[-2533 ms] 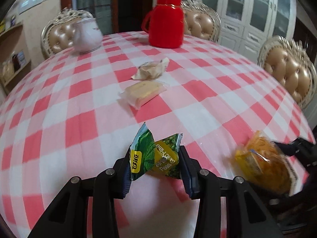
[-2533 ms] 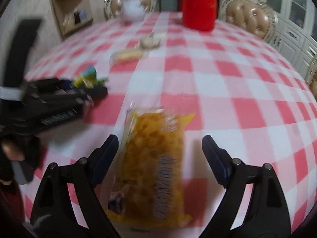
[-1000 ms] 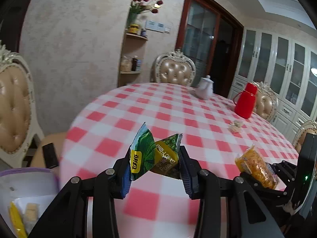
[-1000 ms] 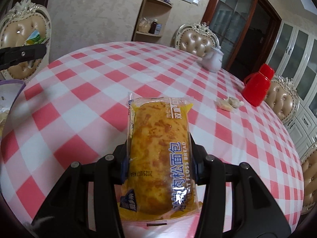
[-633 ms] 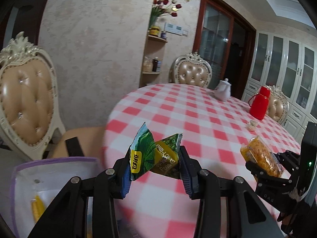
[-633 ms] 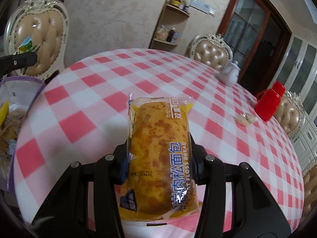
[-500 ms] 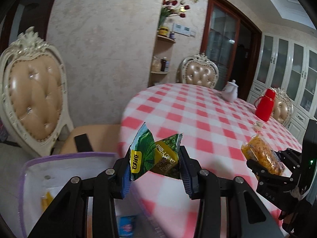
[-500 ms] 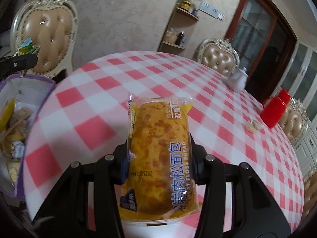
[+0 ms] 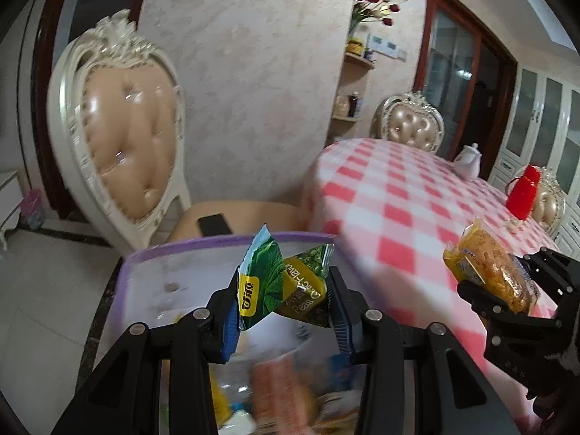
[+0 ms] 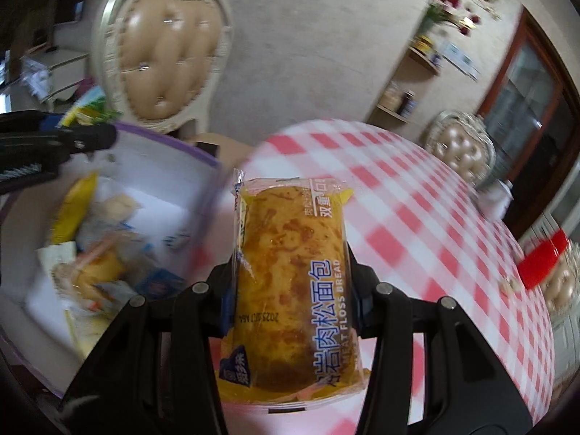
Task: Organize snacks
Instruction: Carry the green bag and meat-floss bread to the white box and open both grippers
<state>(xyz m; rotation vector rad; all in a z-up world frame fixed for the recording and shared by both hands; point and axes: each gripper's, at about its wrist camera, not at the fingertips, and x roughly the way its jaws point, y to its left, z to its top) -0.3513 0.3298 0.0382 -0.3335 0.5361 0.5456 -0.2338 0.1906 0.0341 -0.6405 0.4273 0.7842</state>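
Observation:
My left gripper (image 9: pixel 284 317) is shut on a green pea snack packet (image 9: pixel 281 281) and holds it above a white bin with a purple rim (image 9: pixel 188 250) that has several snacks inside. My right gripper (image 10: pixel 290 297) is shut on a yellow meat floss bread packet (image 10: pixel 290 264) at the table's edge, just right of the bin (image 10: pixel 174 170). The bread packet also shows in the left wrist view (image 9: pixel 489 272). The left gripper with its pea packet (image 10: pixel 87 110) shows at the left of the right wrist view.
A round table with a red and white checked cloth (image 9: pixel 406 195) holds a red jug (image 9: pixel 523 192), a white teapot (image 9: pixel 469 161) and small wrapped snacks (image 10: pixel 509 282). A padded chair (image 9: pixel 127 127) with a black phone (image 9: pixel 214 224) on its seat stands behind the bin.
Both grippers have swung left, away from the table top, each still holding its packet. The left one now hangs over the bin; the right one has come to the table's edge beside the bin.

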